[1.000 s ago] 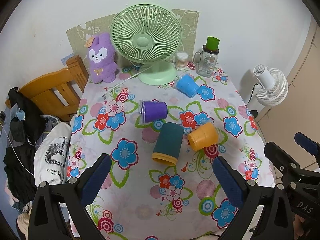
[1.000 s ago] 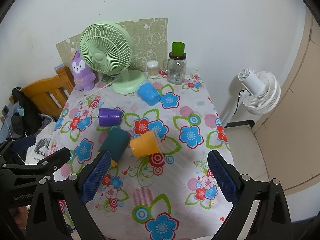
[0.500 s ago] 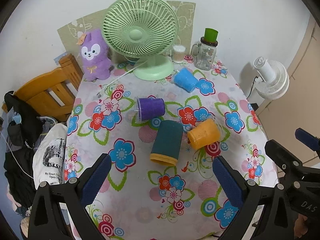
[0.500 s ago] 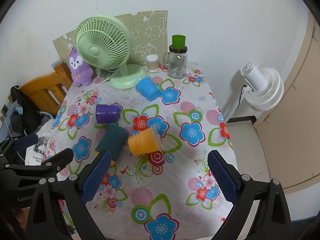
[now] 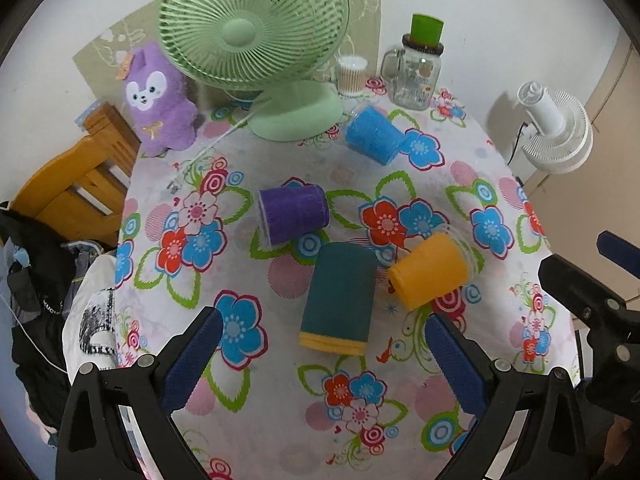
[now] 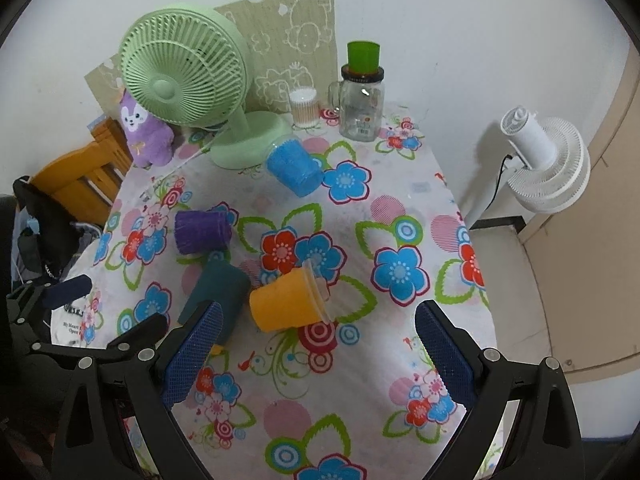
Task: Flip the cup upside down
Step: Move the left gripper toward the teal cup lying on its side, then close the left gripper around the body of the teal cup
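Cups on their sides, both hand-held grippers spread wide and holding nothing.

Ahead of the left hand-held gripper (image 5: pixel 320 356), between its fingers' line of reach, lies the teal cup (image 5: pixel 338 298) on the flowered desk (image 5: pixel 400 420), its long axis pointing almost straight away, yellow rim nearest. The orange cup (image 6: pixel 286 300) lies touching it, just ahead and left of the right hand-held gripper (image 6: pixel 316 354), mouth turned right. By my judgement each hand is nearer its own cup; the purple cup (image 5: pixel 294 214) and blue cup (image 5: pixel 374 134) lie farther off.
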